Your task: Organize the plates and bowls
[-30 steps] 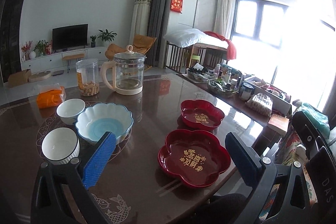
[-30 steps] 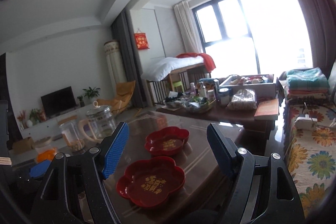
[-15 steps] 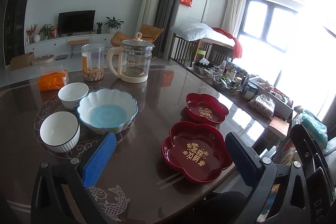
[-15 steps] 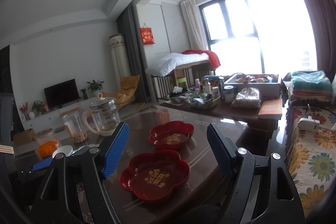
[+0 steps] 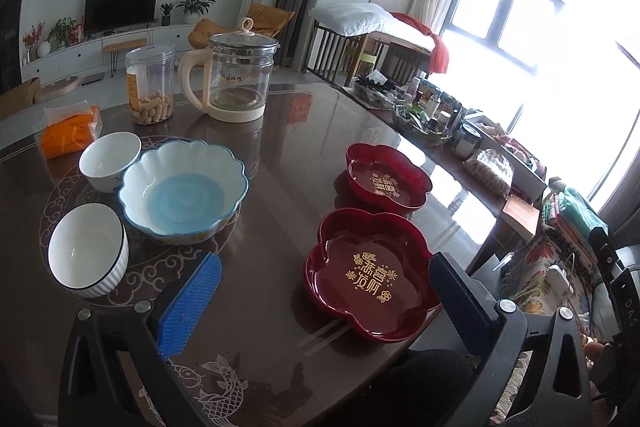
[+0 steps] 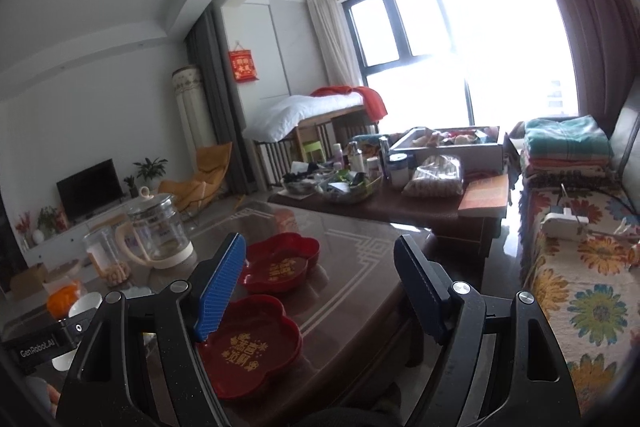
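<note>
Two red flower-shaped plates lie on the dark table: the near plate [image 5: 370,273] [image 6: 250,345] and the far plate [image 5: 386,179] [image 6: 282,263]. A blue scalloped bowl [image 5: 184,191] sits left of them, flanked by a plain white bowl [image 5: 110,161] behind and a ribbed white bowl [image 5: 88,255] in front. My left gripper [image 5: 324,291] is open above the table's near edge, the near red plate by its right finger. My right gripper [image 6: 320,283] is open, held higher, above both red plates.
A glass kettle [image 5: 236,79], a clear jar of snacks [image 5: 151,83] and an orange packet [image 5: 70,131] stand at the table's far side. A low table crowded with bottles and baskets [image 6: 360,179] lies beyond the right edge, a floral sofa [image 6: 580,291] further right.
Both grippers have tilted and dropped a little toward the table, so the plates and bowls sit higher and larger in view. Nothing on the table has moved.
</note>
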A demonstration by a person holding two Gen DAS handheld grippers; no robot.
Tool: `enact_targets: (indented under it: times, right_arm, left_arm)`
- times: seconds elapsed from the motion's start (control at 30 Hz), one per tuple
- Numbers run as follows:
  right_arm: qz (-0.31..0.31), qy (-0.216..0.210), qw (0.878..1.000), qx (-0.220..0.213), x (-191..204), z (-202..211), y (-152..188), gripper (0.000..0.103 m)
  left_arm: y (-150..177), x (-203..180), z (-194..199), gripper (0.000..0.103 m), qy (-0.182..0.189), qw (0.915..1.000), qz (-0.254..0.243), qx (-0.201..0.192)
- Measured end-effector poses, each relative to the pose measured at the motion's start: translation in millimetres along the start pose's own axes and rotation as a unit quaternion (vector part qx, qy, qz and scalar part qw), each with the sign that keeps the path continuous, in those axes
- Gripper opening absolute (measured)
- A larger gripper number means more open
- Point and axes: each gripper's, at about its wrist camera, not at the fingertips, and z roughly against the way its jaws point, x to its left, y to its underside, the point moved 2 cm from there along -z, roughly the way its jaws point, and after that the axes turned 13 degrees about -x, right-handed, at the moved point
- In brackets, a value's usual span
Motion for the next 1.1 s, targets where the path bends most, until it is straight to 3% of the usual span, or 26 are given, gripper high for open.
enact_targets:
  times: [0.13,0.27,0.4,0.6,0.87,0.97,1.03,1.1]
  right_arm:
    - [0.039,0.003,0.999,0.037,-21,-35,-4,0.08]
    - [0.05,-0.035,0.988,0.14,-38,-82,8,0.08]
    - [0.036,-0.069,0.969,0.236,-49,-122,27,0.08]
    - [-0.077,-0.102,0.926,0.356,-66,-184,56,0.08]
    - [-0.096,-0.117,0.884,0.443,-38,-263,91,0.079]
    - [-0.077,-0.106,0.883,0.451,-27,-283,103,0.077]
    - [-0.059,-0.104,0.885,0.451,-20,-290,110,0.07]
    - [-0.052,-0.112,0.881,0.457,-13,-297,117,0.057]
  left_arm:
    - [-20,0,-39,0.103,0.017,0.9986,-0.009,0.049]
    - [-41,-6,-85,0.103,0.03,0.9953,-0.029,0.088]
    - [-60,-21,-136,0.103,0.038,0.9902,-0.055,0.123]
    - [-76,-37,-219,0.101,0.048,0.984,-0.042,0.166]
    - [-73,-46,-316,0.08,0.01,0.9758,-0.057,0.211]
    - [-66,-49,-342,0.071,0.002,0.9717,-0.067,0.227]
    - [-60,-51,-355,0.061,0.0,0.97,-0.071,0.232]
    - [-54,-50,-370,0.054,-0.001,0.9674,-0.069,0.244]
